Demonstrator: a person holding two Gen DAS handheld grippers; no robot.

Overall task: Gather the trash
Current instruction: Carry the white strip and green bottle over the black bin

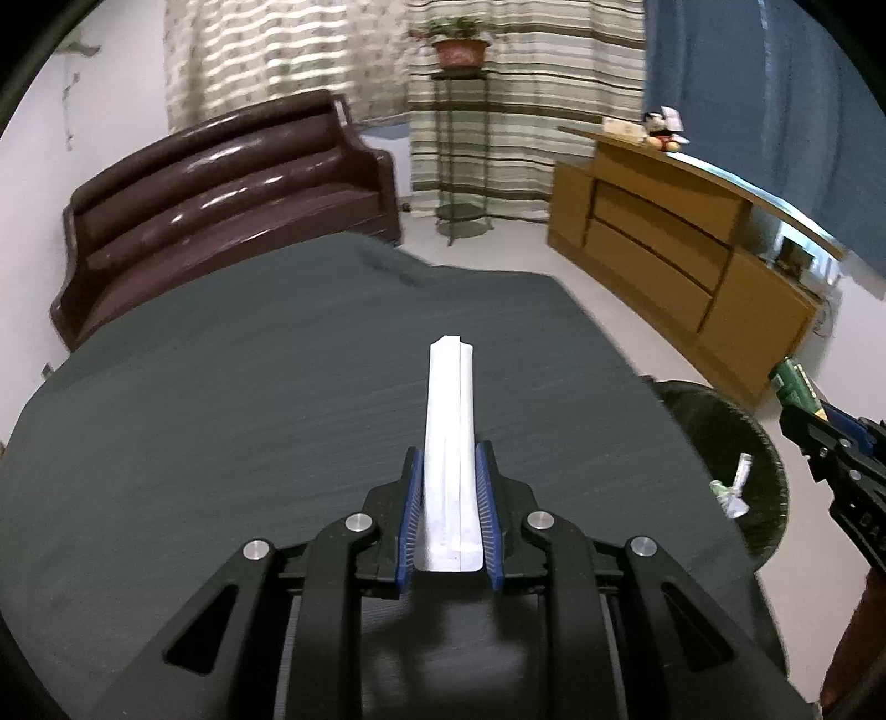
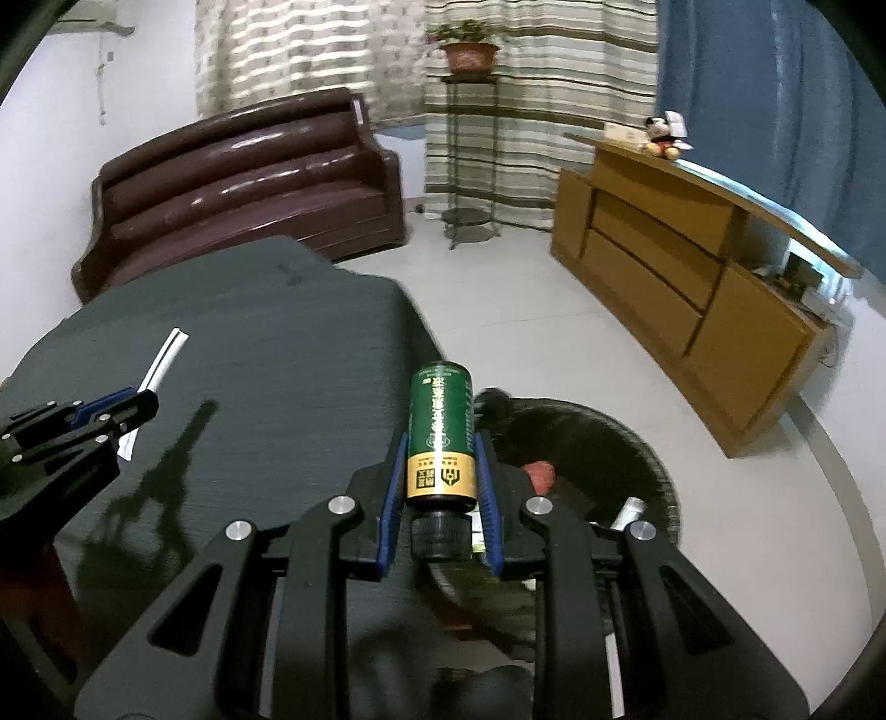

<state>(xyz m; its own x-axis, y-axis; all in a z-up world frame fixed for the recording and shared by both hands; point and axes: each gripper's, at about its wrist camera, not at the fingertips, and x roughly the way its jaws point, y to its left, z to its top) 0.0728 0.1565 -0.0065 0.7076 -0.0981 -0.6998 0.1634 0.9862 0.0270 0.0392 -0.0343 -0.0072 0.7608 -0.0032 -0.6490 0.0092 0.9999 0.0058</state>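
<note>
- Jaws of the left gripper (image 1: pixel 449 471) are clamped on a long white folded packet (image 1: pixel 449 437), held above the dark table (image 1: pixel 221 387).
- Jaws of the right gripper (image 2: pixel 440 476) are pinched around a green bottle (image 2: pixel 441 437), carried beside the black bin (image 2: pixel 609 437), where other trash is seen.

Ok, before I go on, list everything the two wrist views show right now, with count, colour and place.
white packet: one, white, between the left gripper's pads
bottle: one, green and gold, black cap, between the right gripper's pads
bin: one, black, round, floor beside the table, litter inside
table: one, dark grey, under both grippers
sofa: one, dark brown, beyond the table
cabinet: one, wooden, right
soft toy: one, on the cabinet
potted plant: one, on a metal stand by the curtains
left gripper: black, blue pads, shut
right gripper: same, shut
</note>
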